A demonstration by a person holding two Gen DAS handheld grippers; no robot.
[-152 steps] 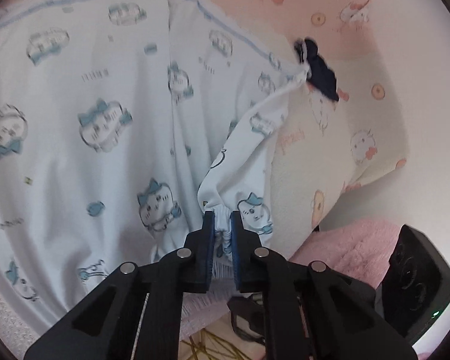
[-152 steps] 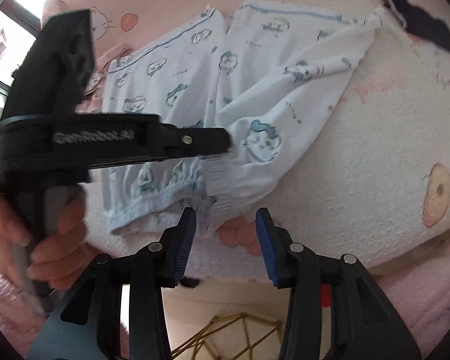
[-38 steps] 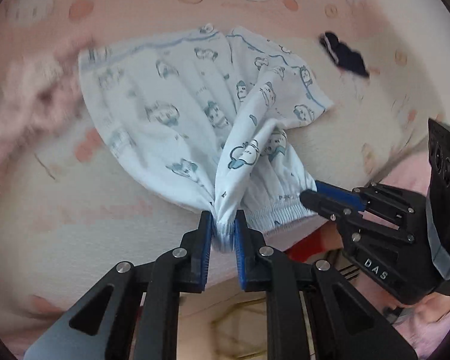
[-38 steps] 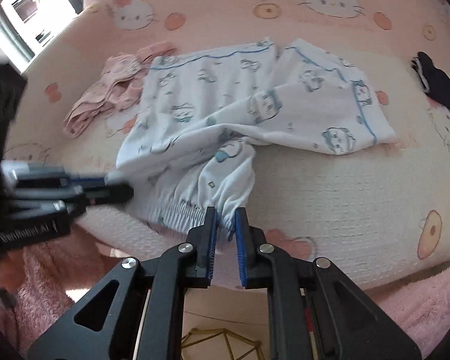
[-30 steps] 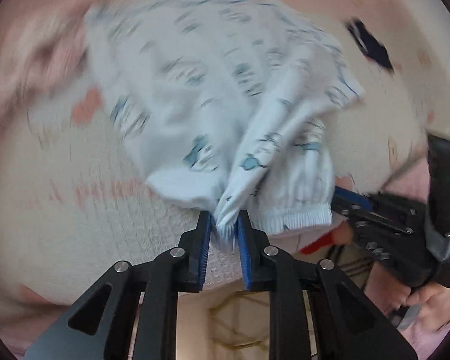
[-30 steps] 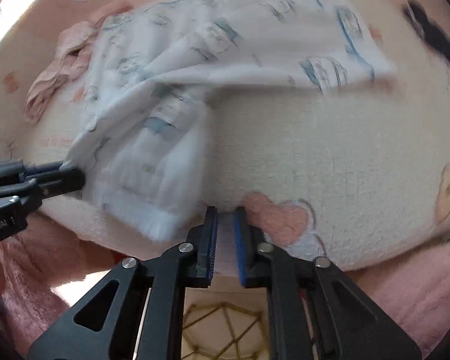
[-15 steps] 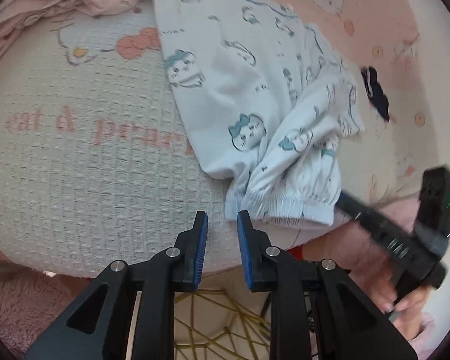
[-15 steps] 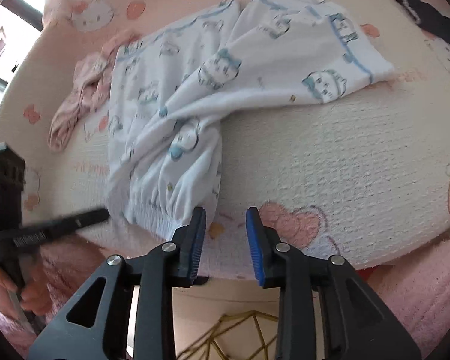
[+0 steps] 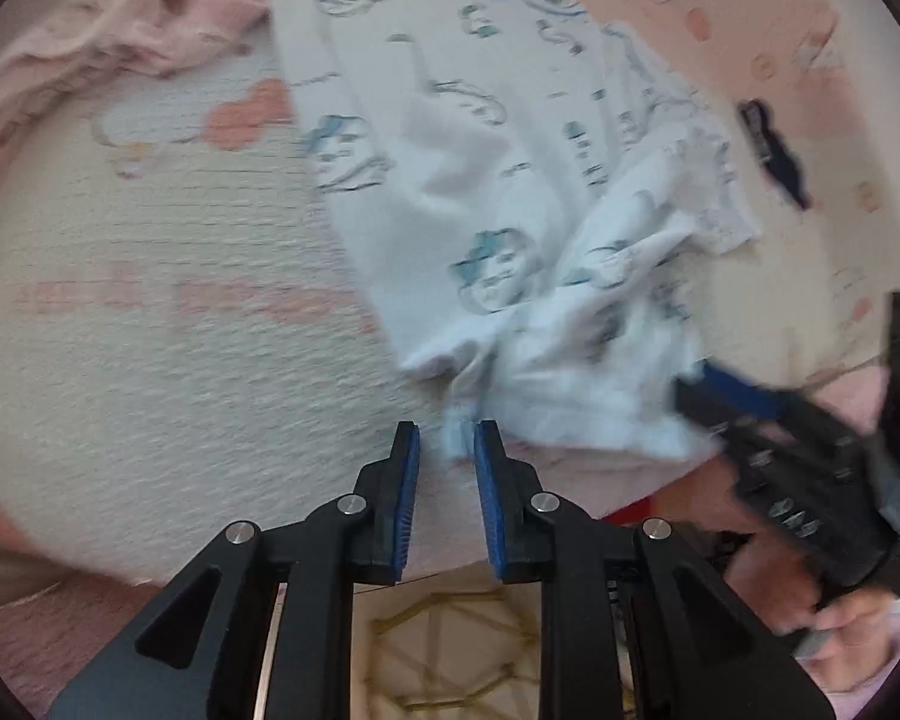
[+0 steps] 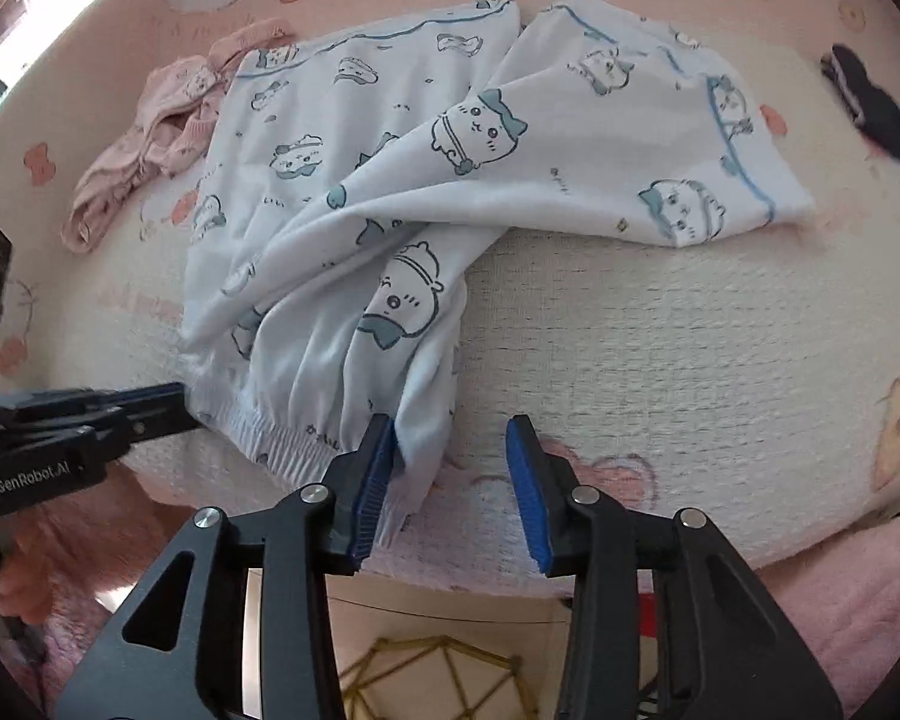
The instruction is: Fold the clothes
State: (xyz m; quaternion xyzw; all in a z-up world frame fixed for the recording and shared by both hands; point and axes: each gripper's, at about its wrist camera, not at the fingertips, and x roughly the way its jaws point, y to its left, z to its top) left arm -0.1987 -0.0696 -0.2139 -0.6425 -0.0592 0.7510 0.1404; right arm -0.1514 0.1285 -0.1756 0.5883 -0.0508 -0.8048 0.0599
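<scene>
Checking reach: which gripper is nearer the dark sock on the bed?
Right. The right gripper sits at the pajama pants' near cuff, on the dark sock's side. The left gripper is at the cuff's far end, with the pants between.

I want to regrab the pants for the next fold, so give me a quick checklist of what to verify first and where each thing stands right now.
1. Left claw free of cloth: not ok; a bit of the waistband edge sits between its pads, grip cannot tell.
2. Right claw released: ok; jaws opening, cloth only against its left pad.
3. Light blue pants lying flat: not ok; one leg is twisted across the other.
4. Elastic waistband reachable: ok; at the near edge of the bed.
5. Pink garment clear of the pants: cannot tell; it lies right at their far corner.
6. Dark sock clear: ok.
</scene>
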